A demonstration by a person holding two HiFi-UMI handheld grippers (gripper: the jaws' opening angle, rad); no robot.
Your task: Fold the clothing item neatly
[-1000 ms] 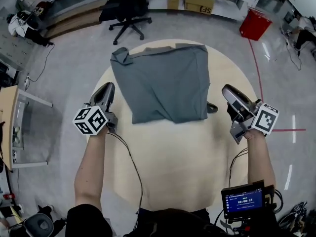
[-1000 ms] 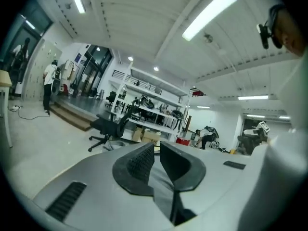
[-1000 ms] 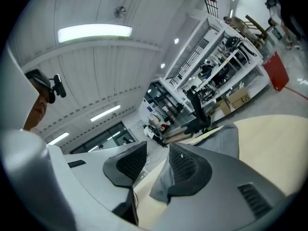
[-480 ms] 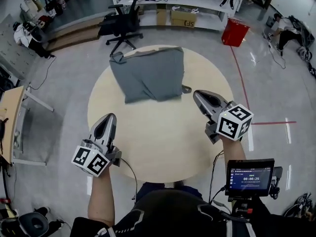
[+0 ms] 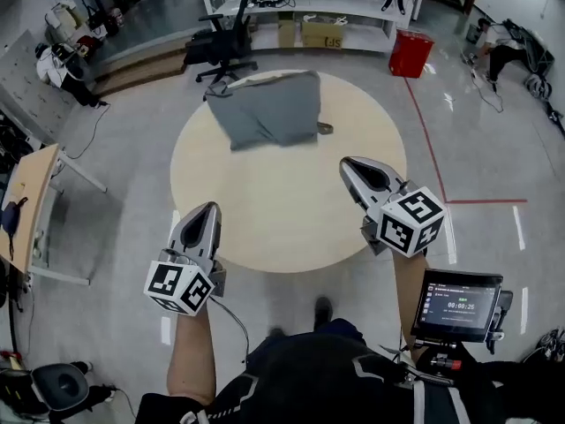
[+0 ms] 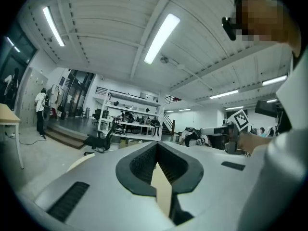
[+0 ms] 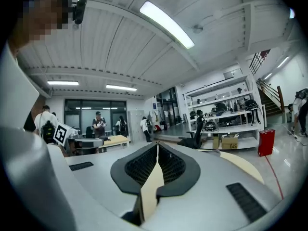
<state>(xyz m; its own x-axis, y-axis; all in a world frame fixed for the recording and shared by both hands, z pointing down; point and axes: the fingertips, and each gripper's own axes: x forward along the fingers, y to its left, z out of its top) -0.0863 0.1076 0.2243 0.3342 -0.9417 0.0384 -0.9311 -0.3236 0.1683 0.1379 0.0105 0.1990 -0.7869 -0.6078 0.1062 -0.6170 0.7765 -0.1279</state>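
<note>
A grey garment [image 5: 265, 109] lies folded into a rough rectangle on the far part of the round beige table [image 5: 291, 210]. My left gripper [image 5: 203, 223] hovers at the table's near left edge, shut and empty. My right gripper [image 5: 362, 173] hangs over the table's right side, also shut with nothing in it. Both stand well back from the garment. In the left gripper view the jaws [image 6: 156, 170] meet with only table surface showing behind them. The right gripper view shows the same: jaws [image 7: 156, 170] closed, pointing level across the room.
A black office chair [image 5: 221, 47] stands beyond the table, with shelving and cardboard boxes [image 5: 322, 34] behind it. A red bin [image 5: 410, 53] sits at the far right. A wooden desk [image 5: 22, 206] is at the left. Cables trail from both grippers; a small screen [image 5: 459, 303] hangs by my right arm.
I have stepped back from the table: both grippers drew away from the garment's near corners toward me. The right jaws closed. The garment stays lying on the table.
</note>
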